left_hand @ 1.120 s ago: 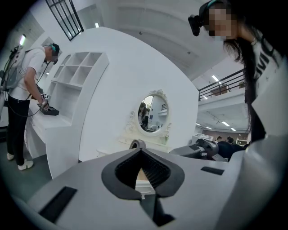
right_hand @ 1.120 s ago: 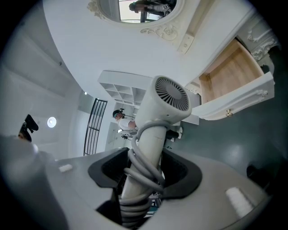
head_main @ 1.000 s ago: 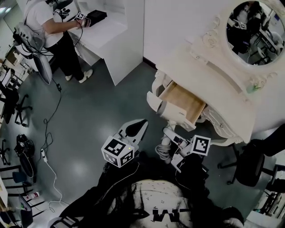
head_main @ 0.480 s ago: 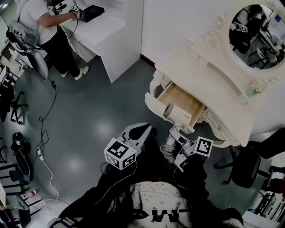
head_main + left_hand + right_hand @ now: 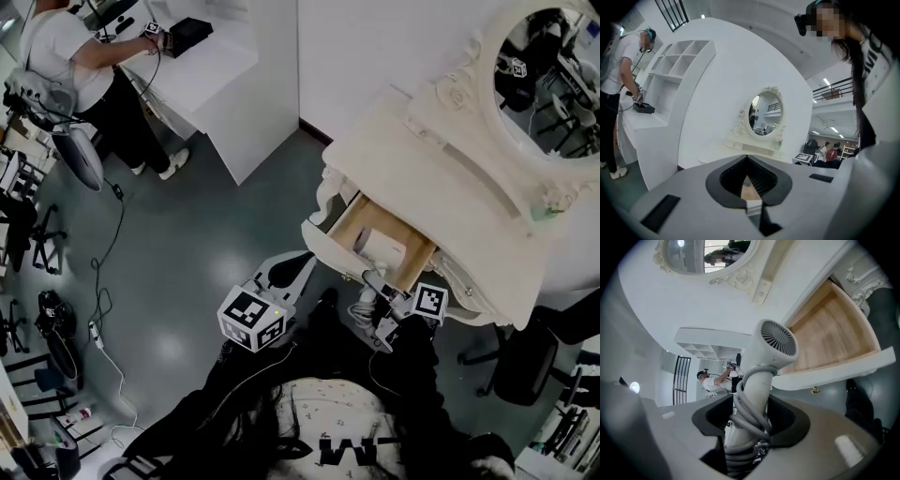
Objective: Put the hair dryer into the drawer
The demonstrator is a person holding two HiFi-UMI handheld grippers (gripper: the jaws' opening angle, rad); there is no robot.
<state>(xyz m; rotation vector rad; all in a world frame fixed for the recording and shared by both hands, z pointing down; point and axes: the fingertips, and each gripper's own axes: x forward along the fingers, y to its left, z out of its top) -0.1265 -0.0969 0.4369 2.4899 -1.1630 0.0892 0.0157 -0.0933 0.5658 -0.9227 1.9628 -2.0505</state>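
The white hair dryer (image 5: 771,345) has its grey cord wound round its handle (image 5: 749,416). My right gripper (image 5: 751,401) is shut on that handle. In the head view the hair dryer's head (image 5: 382,247) lies over the open wooden drawer (image 5: 412,261) of the cream dresser (image 5: 441,178), with the right gripper (image 5: 373,287) just in front of the drawer's front panel. The drawer's bare wood floor (image 5: 829,333) shows behind the dryer. My left gripper (image 5: 305,256) hangs left of the drawer, its tips together with nothing in them; in its own view the left gripper (image 5: 748,158) faces the dresser.
An oval mirror (image 5: 548,66) tops the dresser. A person (image 5: 75,66) works at a white desk (image 5: 225,75) at the back left. A cable (image 5: 103,272) trails over the grey floor. An office chair (image 5: 520,361) stands at the right.
Both grippers have moved toward the dresser. The hair dryer's head has gone from in front of the drawer to over its wooden inside.
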